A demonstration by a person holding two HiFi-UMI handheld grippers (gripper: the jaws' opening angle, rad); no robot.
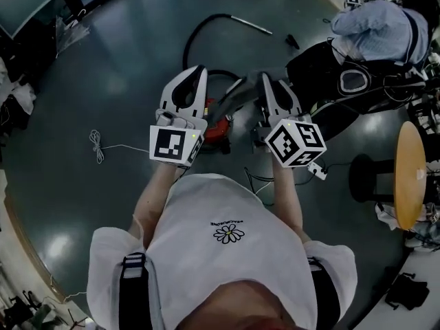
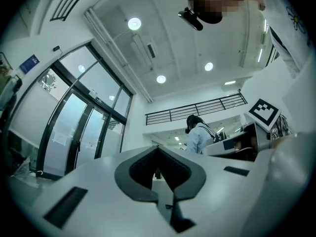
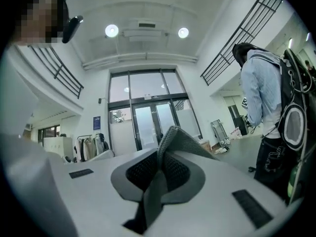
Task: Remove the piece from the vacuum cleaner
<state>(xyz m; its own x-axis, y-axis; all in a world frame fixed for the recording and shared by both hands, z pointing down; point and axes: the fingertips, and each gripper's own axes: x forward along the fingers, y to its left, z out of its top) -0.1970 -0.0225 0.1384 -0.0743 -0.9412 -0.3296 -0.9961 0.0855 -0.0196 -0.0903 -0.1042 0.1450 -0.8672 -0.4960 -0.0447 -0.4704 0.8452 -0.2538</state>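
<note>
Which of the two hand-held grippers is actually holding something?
The right hand-held gripper: its jaws are shut on a grey piece. The left hand-held gripper has its jaws together, with nothing between them.

A tall lobby or hall: glass doors (image 3: 148, 125) ahead of the right gripper (image 3: 160, 154), a balcony railing (image 2: 197, 110) beyond the left gripper (image 2: 158, 157), round ceiling lights (image 2: 134, 23) above both, polished floor (image 1: 137, 60) below.
</note>
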